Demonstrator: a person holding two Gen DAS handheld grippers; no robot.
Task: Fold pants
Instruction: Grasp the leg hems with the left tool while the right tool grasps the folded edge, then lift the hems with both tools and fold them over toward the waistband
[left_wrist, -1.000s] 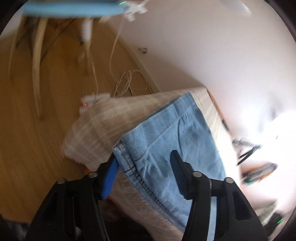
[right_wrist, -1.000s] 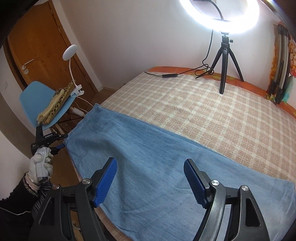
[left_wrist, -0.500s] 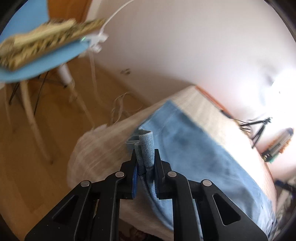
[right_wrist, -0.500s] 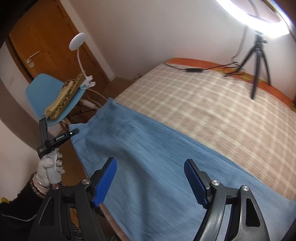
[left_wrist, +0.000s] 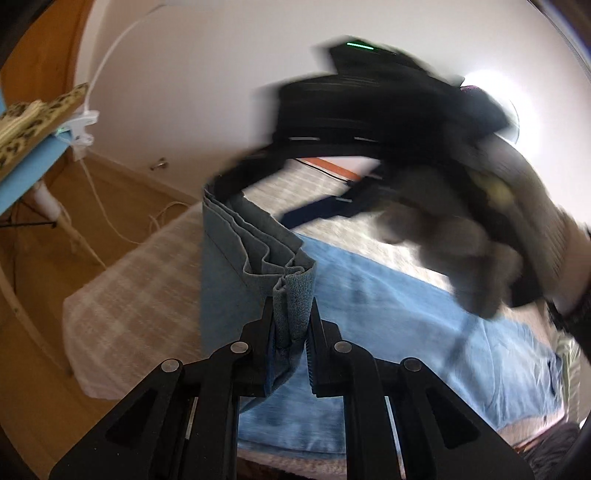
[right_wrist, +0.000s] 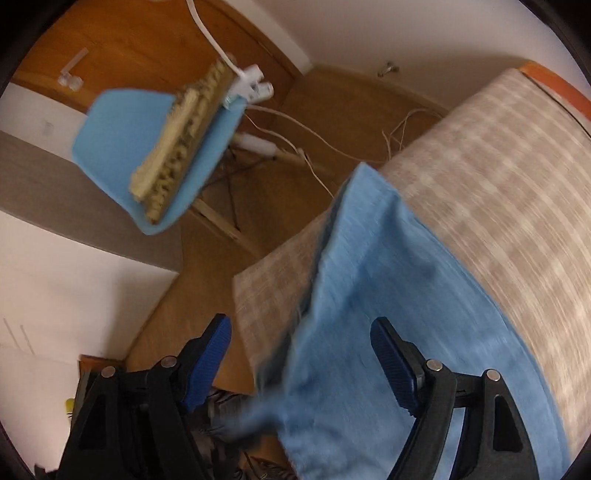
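Lifted now, the pants hem hangs pinched in the left gripper; right gripper, jaws wide, swings toward the near-left corner.

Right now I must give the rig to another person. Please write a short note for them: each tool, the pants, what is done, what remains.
Left tool: shut on the pants, pinching a bunched end of the denim and lifting it off the bed.
Right tool: open, holding nothing, hovering over the same pants at the bed corner; the view is blurred by motion.
Pants: mostly spread along the near edge of the plaid bed, one end raised.
Done: the end is gripped by the left tool.
Left: probably grip the cloth with the right tool too, carry the end over to fold, then flatten.
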